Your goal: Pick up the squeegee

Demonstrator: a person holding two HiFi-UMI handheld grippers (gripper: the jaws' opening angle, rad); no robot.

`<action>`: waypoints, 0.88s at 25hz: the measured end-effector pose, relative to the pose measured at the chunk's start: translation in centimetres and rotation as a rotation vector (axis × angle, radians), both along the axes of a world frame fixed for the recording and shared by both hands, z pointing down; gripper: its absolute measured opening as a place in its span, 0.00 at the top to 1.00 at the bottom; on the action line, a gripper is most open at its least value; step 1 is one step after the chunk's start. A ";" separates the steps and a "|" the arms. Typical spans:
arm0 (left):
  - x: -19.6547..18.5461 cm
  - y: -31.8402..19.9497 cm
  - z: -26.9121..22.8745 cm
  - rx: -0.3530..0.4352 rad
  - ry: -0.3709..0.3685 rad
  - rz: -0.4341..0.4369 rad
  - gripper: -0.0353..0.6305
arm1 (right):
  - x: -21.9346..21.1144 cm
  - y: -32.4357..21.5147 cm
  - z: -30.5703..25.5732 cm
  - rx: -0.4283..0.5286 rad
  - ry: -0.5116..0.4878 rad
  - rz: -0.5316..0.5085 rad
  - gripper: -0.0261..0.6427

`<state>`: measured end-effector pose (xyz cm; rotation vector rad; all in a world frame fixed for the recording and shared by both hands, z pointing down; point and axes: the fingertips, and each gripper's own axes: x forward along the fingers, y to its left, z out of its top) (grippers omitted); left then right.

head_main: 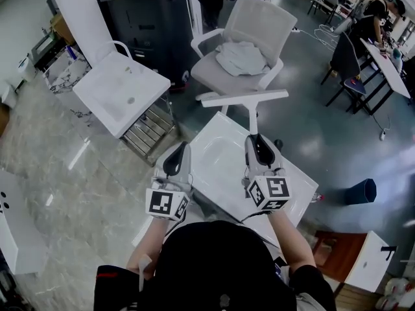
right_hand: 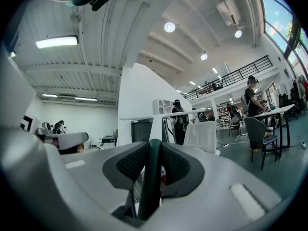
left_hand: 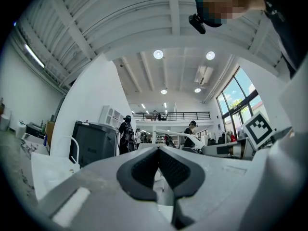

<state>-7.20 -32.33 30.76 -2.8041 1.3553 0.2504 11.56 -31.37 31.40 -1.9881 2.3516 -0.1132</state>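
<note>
There are 2 grippers, the left gripper [head_main: 178, 154] and the right gripper [head_main: 258, 144], 1 squeegee [head_main: 243, 97], 2 white sink basins [head_main: 139, 83] [head_main: 224, 170], 1 white office chair [head_main: 262, 21], 1 crumpled white cloth [head_main: 240, 57], 1 black cabinet [head_main: 146, 18] and 1 dark blue bin [head_main: 360, 191].

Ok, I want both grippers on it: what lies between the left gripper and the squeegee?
Nothing in the way. In the head view only the bare white basin shows between the left gripper and the squeegee clamped in the right gripper.
</note>
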 end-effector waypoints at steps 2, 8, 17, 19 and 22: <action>0.0 0.0 -0.5 0.008 0.006 -0.002 0.94 | -0.1 0.3 -0.7 0.014 0.000 -0.003 0.81; -0.4 0.1 -2.0 0.031 0.017 -0.002 0.94 | 0.3 1.0 -2.9 0.055 -0.007 0.007 0.81; -1.2 0.2 -4.2 0.069 0.039 -0.023 0.94 | -0.2 1.5 -5.0 0.098 -0.010 -0.009 0.81; -1.4 0.2 -4.5 0.075 0.041 -0.023 0.94 | -0.6 1.5 -5.3 0.110 -0.015 -0.014 0.81; -1.4 0.4 -4.6 0.080 0.035 -0.013 0.94 | -1.1 1.6 -5.7 0.122 -0.015 -0.025 0.81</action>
